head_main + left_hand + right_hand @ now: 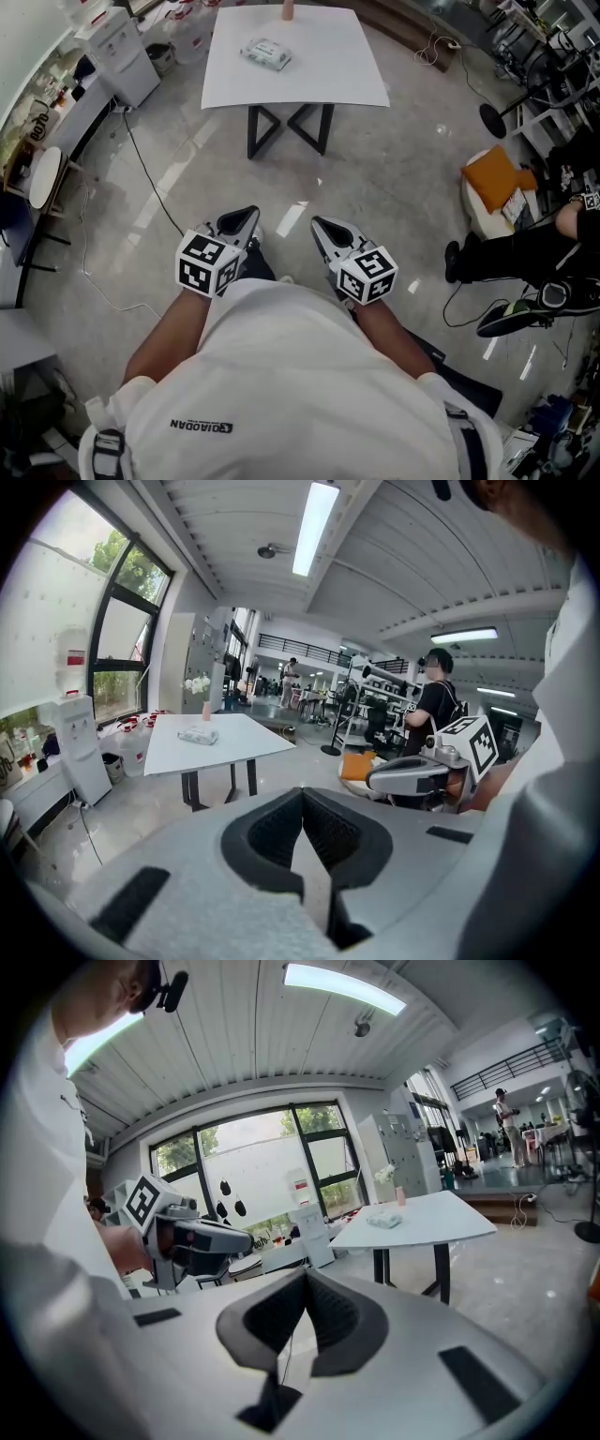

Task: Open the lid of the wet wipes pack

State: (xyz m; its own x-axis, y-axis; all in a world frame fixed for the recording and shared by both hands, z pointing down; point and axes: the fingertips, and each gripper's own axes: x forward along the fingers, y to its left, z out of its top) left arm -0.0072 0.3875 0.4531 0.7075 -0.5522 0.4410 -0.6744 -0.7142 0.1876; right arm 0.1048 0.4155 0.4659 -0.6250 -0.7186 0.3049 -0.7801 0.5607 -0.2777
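The jaws of the left gripper and right gripper are closed and empty. The pack on the far bench should first be approached squarely.

wet wipes pack lies flat on white table (far side), lid shut, pale wrapper.

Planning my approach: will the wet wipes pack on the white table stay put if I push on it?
Likely not. The wet wipes pack looks like a soft pouch, so it may flex. Flat on the smooth table, it could slide unless pinned.
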